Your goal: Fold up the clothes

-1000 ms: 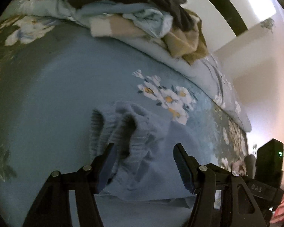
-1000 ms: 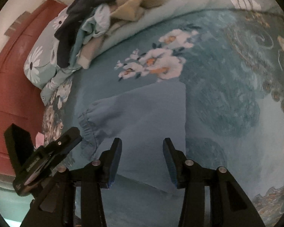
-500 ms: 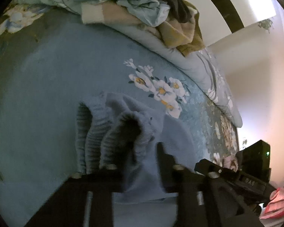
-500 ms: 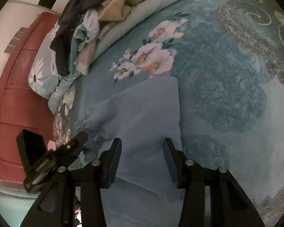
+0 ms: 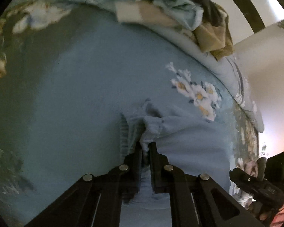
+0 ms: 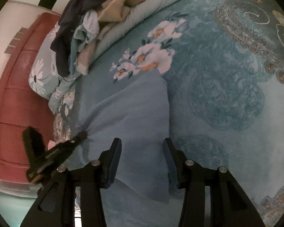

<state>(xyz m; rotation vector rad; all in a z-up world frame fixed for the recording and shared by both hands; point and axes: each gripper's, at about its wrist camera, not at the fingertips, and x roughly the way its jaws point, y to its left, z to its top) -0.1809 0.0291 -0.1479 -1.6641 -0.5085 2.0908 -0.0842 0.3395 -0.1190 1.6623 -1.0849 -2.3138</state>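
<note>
The blue sweater (image 5: 189,141) is judged partly folded on the bed (image 6: 227,94); its cuff is pinched by the left gripper (image 5: 146,147), while the right gripper (image 6: 142,147) is held wide over it.

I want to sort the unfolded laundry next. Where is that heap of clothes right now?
The clothes pile sits at the far end of the bed, top left in the right wrist view, on the rolled quilt beside the daisy pillow, beyond the blue sweater.
</note>
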